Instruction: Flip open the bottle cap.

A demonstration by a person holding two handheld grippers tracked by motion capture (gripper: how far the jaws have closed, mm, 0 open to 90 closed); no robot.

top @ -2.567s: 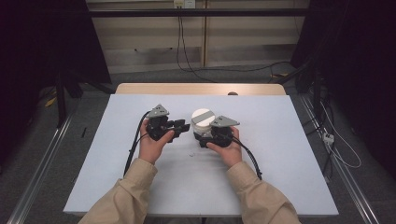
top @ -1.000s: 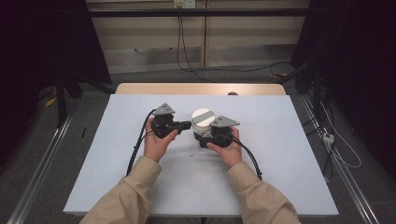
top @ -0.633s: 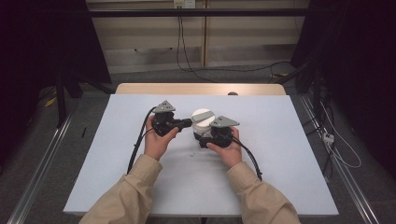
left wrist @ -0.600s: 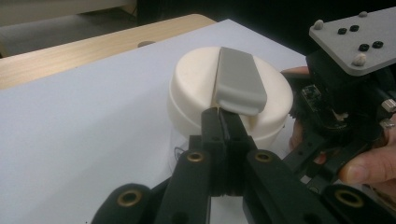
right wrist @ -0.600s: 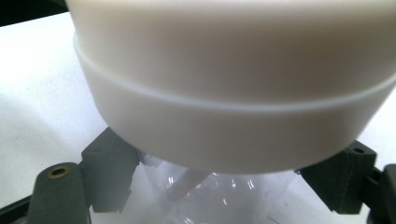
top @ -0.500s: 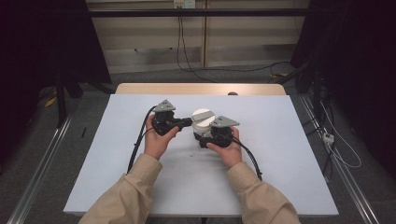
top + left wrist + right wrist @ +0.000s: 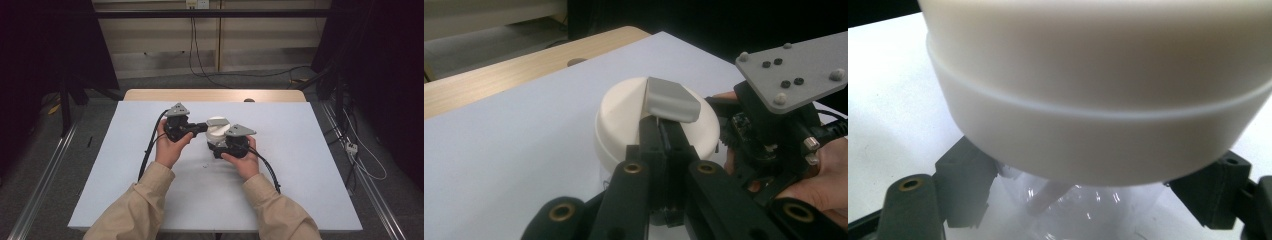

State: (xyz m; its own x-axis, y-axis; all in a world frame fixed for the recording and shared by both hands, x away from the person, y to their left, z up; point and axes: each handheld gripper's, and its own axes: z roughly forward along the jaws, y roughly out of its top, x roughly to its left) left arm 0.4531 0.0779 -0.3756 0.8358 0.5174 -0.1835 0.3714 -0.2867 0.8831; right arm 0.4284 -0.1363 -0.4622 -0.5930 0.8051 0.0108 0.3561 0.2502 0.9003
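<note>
A clear container with a wide white lid stands at the table's middle. On the lid sits a grey tab. In the right gripper view my right gripper is shut on the clear body just under the lid, one jaw on each side. My left gripper comes in from the left with its jaws shut together. Its tips rest against the lid's top, right at the near end of the grey tab. Nothing shows between those jaws.
The white tabletop has free room all round the hands. A wooden strip runs along its far edge, with a small dark round thing on it. A tiny white speck lies near the hands. Cables trail back from both grippers.
My left gripper has moved right, from a gap beside the lid to its tips on the lid at the grey tab. The right gripper and the container have held still.
</note>
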